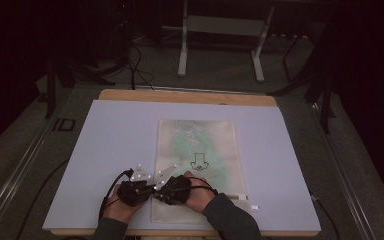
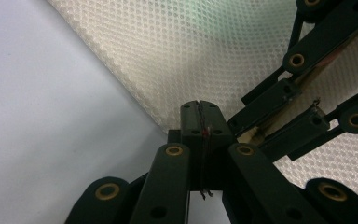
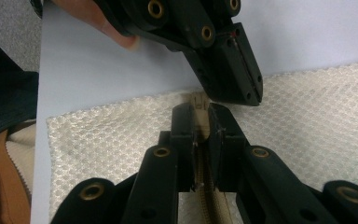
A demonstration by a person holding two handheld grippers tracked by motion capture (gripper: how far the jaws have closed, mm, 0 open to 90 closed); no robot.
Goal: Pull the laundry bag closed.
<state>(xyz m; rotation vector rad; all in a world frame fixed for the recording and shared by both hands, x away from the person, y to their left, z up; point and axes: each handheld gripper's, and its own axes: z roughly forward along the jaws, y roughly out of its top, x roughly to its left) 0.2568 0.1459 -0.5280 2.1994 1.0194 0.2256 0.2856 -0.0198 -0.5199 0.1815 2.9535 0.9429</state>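
A cream mesh bag is seen lying flat on the pale blue board that covers the wooden table, right of the board's middle, its long side running from near to far. A green item is faintly visible through the mesh. Both grippers are held together at the bag's near left corner.

The left gripper is seen with its jaws pressed fully together at the bag's left edge; whether any mesh is caught between them cannot be told, as the tips hide the contact.

The right gripper is closed on the beige zip strip of the bag, whose teeth run back between its jaws. The left gripper's closed tips are seen just beyond it, touching or nearly touching the mesh.

A white tab lies on the board by the bag's near right corner.
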